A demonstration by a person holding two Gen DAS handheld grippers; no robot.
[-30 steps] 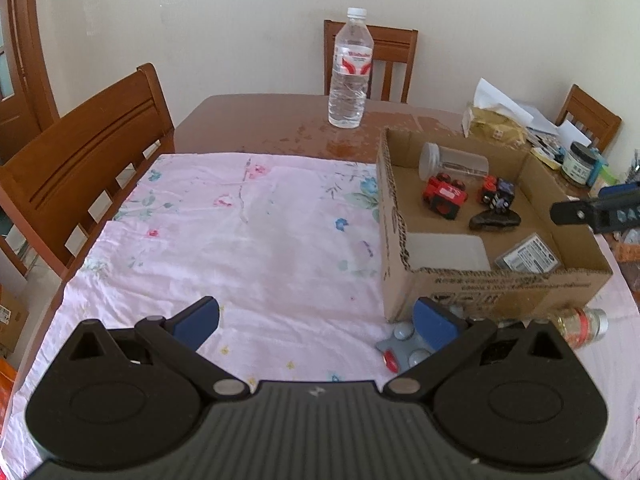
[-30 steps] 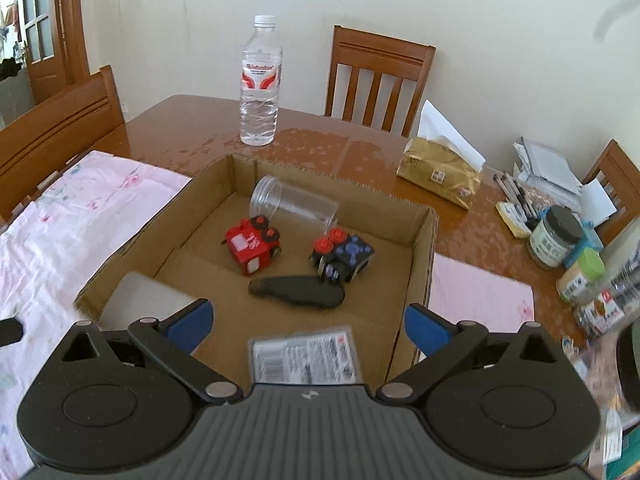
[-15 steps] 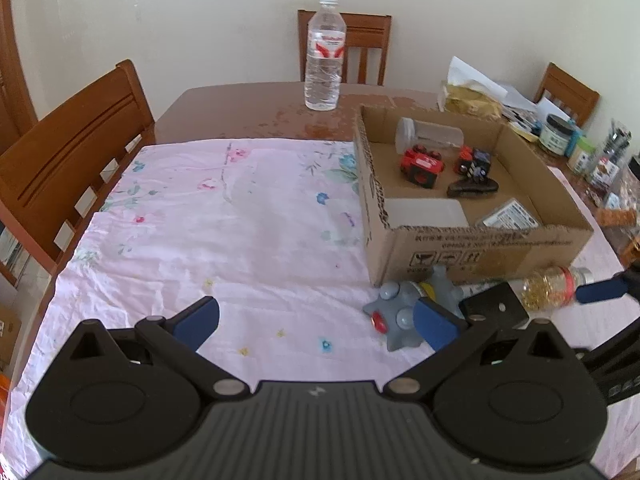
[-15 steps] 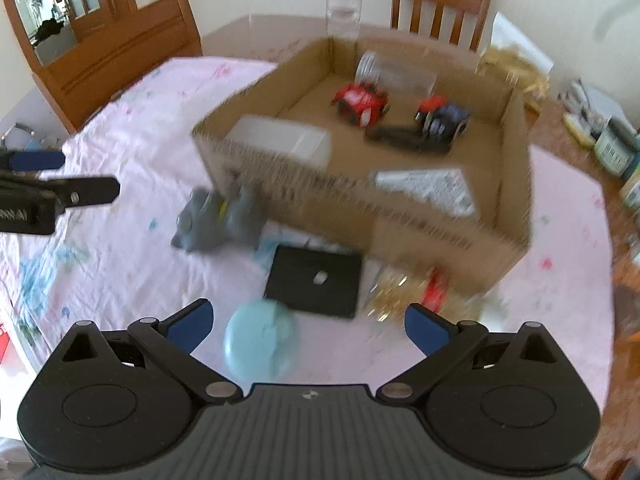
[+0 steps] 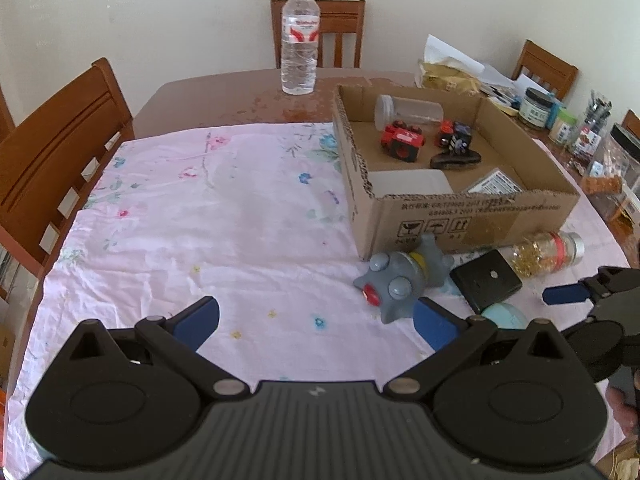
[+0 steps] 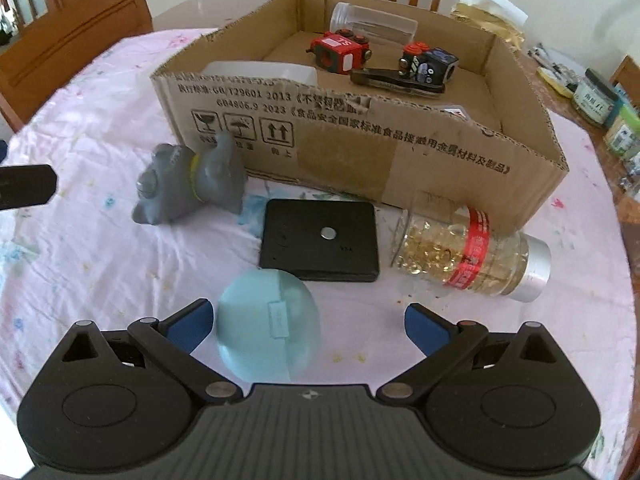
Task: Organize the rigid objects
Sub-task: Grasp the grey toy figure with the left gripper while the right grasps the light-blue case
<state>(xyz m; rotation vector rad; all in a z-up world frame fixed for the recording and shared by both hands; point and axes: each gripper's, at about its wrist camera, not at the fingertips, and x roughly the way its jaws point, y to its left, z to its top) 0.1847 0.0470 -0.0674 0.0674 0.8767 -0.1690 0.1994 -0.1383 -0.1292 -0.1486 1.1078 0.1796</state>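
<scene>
A cardboard box (image 5: 472, 216) (image 6: 360, 148) on the pink cloth holds a red toy car (image 6: 340, 50), a dark blue toy car (image 6: 430, 64), a clear jar and a black piece. In front of it lie a grey spiky toy (image 5: 400, 280) (image 6: 192, 180), a black square pad (image 6: 320, 240) (image 5: 486, 284), a bottle of golden beads (image 6: 464, 252) (image 5: 548, 252) and a pale blue round object (image 6: 268, 328). My right gripper (image 6: 306, 322) is open, low, with the blue object between its fingers. My left gripper (image 5: 316, 320) is open and empty, left of the grey toy.
A water bottle (image 5: 300, 40) stands at the table's far side. Jars and clutter (image 5: 560, 120) line the right edge. Wooden chairs (image 5: 52, 152) stand to the left and behind. The cloth (image 5: 200, 220) stretches left of the box.
My right gripper pulled back from over the box and dropped low in front of it, around the pale blue object. My left gripper drew back and shifted a little.
</scene>
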